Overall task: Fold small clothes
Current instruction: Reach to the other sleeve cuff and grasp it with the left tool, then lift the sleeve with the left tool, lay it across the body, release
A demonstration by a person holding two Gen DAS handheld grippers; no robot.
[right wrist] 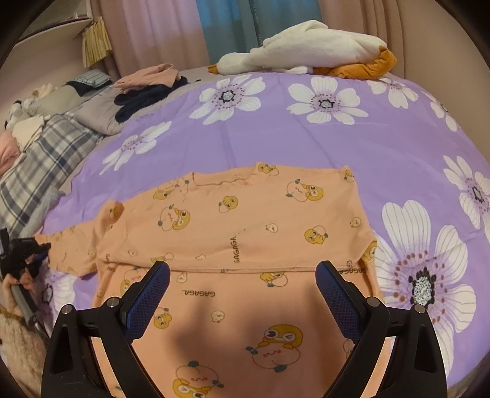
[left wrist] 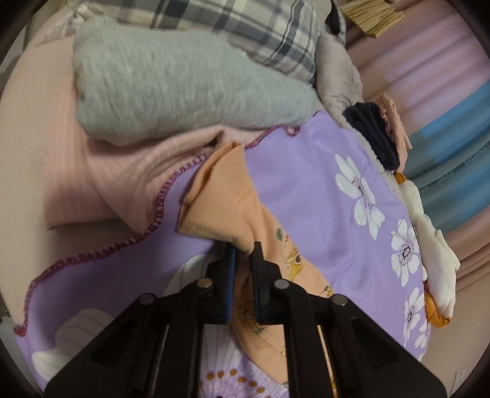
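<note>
Left wrist view first: the left gripper (left wrist: pixel 243 255) has its two black fingers pinched together on a bunched edge of the orange garment (left wrist: pixel 220 199), the cloth squeezed between the blue pads and rising in a rumpled peak just beyond the tips. Under it lies the purple flowered sheet (left wrist: pixel 306 189), and past its stitched edge sits a pink blanket (left wrist: pixel 101 183) with a grey folded knit (left wrist: pixel 171 82) on top; a plaid cloth (left wrist: pixel 245 27) lies behind that. Along the right edge of the bed sit a dark folded pile (left wrist: pixel 373 134) and a white and orange plush toy (left wrist: pixel 428 242). Over to the right wrist view: the right gripper (right wrist: pixel 243 281) hangs with its fingers spread wide apart, nothing between them, just above the orange garment (right wrist: pixel 245 220), which is spread out flat on the purple flowered sheet (right wrist: pixel 275 137), its cartoon prints and lettering showing, a fold line running across right at the fingertips. Far left, the left gripper (right wrist: pixel 36 254) is clamped on the tip of the garment's sleeve, with a hand (right wrist: pixel 18 281) behind it. At the far side of the bed lie the white and orange plush toy (right wrist: pixel 306 52) and the dark folded pile (right wrist: pixel 144 98), with the plaid cloth (right wrist: pixel 46 165) at left.
</note>
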